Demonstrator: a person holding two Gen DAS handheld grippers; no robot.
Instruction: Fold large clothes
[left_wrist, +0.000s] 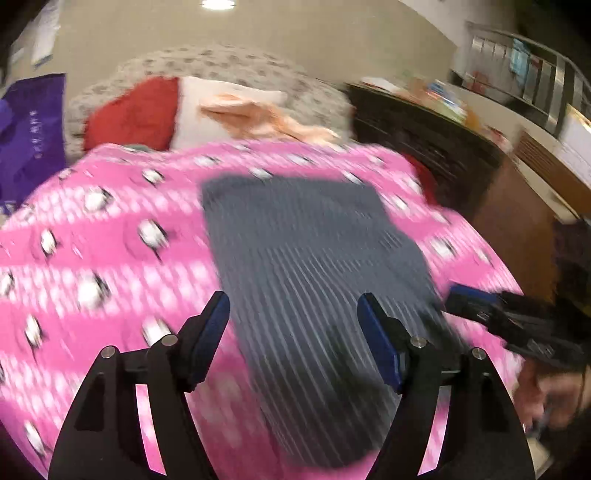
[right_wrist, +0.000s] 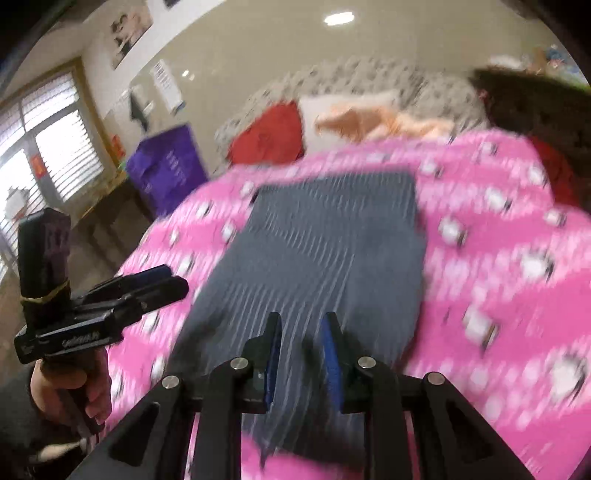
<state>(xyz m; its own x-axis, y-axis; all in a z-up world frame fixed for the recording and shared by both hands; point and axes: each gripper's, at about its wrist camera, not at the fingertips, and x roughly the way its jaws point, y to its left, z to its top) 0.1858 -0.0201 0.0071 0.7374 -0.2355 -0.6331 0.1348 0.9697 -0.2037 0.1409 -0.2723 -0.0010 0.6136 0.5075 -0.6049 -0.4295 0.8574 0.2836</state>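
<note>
A grey striped garment (left_wrist: 314, 240) (right_wrist: 332, 240) lies folded into a long rectangle on a pink patterned bedspread (left_wrist: 110, 240) (right_wrist: 498, 240). My left gripper (left_wrist: 291, 299) (right_wrist: 173, 279) hovers open over the garment's near left edge, and nothing sits between its blue pads. My right gripper (right_wrist: 302, 317) (left_wrist: 452, 291) is at the garment's near right edge. Its jaws stand narrow, with a bunch of the grey cloth pinched between them. Both views are blurred.
A red pillow (left_wrist: 136, 114), a white one and a peach cloth (left_wrist: 251, 114) lie at the head of the bed. A purple bag (right_wrist: 166, 170) stands beside the bed on the window side. A dark cabinet (left_wrist: 424, 140) stands on the other side. A hand (right_wrist: 74, 384) grips the left tool.
</note>
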